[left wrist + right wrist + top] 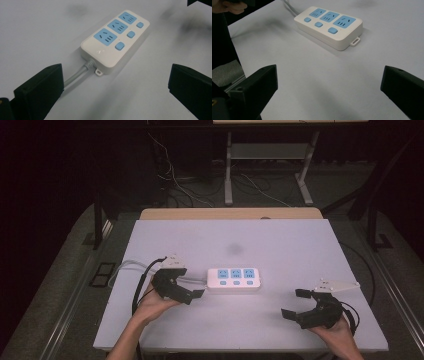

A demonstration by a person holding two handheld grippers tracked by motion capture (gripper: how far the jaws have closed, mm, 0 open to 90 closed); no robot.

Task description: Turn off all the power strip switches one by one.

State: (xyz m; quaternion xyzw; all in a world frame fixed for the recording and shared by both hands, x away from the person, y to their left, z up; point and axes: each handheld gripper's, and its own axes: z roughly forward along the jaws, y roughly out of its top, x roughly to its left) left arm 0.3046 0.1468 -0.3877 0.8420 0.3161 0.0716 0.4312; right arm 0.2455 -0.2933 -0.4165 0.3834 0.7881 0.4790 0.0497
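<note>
Jaws spread wide and empty on both the left gripper (pixel 186 288) and right gripper (pixel 296 303) flank the white power strip (pixel 233 279) at frame centre, likely readying a two-sided approach.

- the high view looks forward and down on the whole white counter (pixel 280 240) from above the person's side, far off.
- the left gripper view rides low and close, looking along its own tongs toward the power strip (pixel 115 40) at 12 o'clock.
- the right gripper view, also low and close, faces that strip (pixel 329 25) from its other end.
- all three views share the strip (pixel 234 279) and the counter around it.
</note>
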